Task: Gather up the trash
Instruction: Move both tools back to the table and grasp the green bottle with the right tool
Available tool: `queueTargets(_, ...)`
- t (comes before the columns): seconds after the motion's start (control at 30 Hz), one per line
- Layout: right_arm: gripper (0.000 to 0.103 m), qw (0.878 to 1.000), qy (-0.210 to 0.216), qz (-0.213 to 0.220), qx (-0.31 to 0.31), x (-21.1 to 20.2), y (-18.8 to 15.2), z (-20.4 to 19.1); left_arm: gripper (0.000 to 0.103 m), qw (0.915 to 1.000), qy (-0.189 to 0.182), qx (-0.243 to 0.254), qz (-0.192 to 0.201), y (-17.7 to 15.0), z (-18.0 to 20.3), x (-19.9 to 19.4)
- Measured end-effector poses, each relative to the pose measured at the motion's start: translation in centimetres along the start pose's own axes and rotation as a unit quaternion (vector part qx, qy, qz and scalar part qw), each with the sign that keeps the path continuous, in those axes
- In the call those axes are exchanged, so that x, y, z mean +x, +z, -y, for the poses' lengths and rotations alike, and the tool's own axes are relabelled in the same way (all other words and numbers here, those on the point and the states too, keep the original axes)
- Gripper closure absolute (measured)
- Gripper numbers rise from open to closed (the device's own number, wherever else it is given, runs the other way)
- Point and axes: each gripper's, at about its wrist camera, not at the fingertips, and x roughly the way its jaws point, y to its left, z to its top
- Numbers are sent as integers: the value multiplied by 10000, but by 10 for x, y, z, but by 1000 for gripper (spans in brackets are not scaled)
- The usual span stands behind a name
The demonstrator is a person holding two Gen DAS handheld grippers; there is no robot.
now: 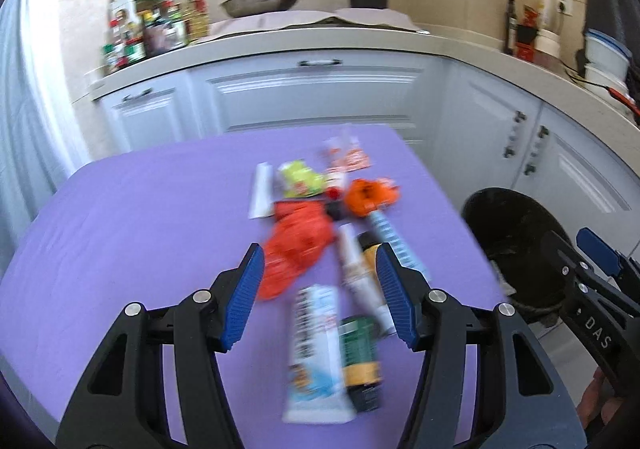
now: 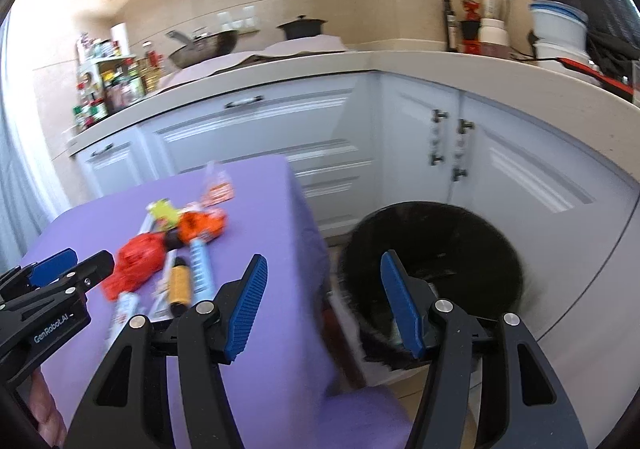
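Two tools hover above the scene with their blue pads apart and nothing between them. From the left wrist view, the left tool [image 1: 320,293] hangs over a table [image 1: 120,217] covered in purple cloth, where a loose line of trash lies down the middle: a crumpled red wrapper [image 1: 298,245], an orange packet [image 1: 370,195], a yellow-green wrapper [image 1: 298,179], a white and blue tube [image 1: 314,353] nearest the camera, and a dark green and yellow can [image 1: 360,357] just beside the tube. The pieces are blurred, so their labels cannot be read.

The right tool [image 2: 324,303] sits over the table's right edge, with one pad above the cloth and the other above a black bin [image 2: 440,245] standing on the floor just beside the table. The bin's mouth is open and something pale lies inside, too blurred to identify. Each tool shows at the edge of the other's view, well apart from the trash. White cabinets [image 2: 260,137] run behind the table, and a wok [image 2: 208,45] and a black pot [image 2: 302,27] stand on the counter above them.
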Motion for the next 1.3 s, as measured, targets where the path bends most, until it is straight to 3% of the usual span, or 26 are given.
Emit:
queueTargets(0.47, 45, 9959, 578, -263, -647, -3, -33, -87, 45, 9964, 659, -522, -100, -34, -85, -16)
queueTargets(0.83, 45, 9902, 601, -724, -1029, 12, -56, -126, 41, 9913, 1001, -848, -140, -50, -137, -18)
queueTargets(1.1, 65, 9867, 668, -1058, -1041, 23, -66, -133, 41, 9915, 889, -929, -198, -55, -142, -14)
queueTargets(1.17, 78, 9859, 705, -1108, -1039, 25, -68, -133, 41, 9922, 830, -908, -213, -55, -138, -13)
queueTargets(1.3, 78, 9867, 698, -1023, -1057, 21, -68, -132, 41, 9934, 720, -860, -254, -56, -127, -9)
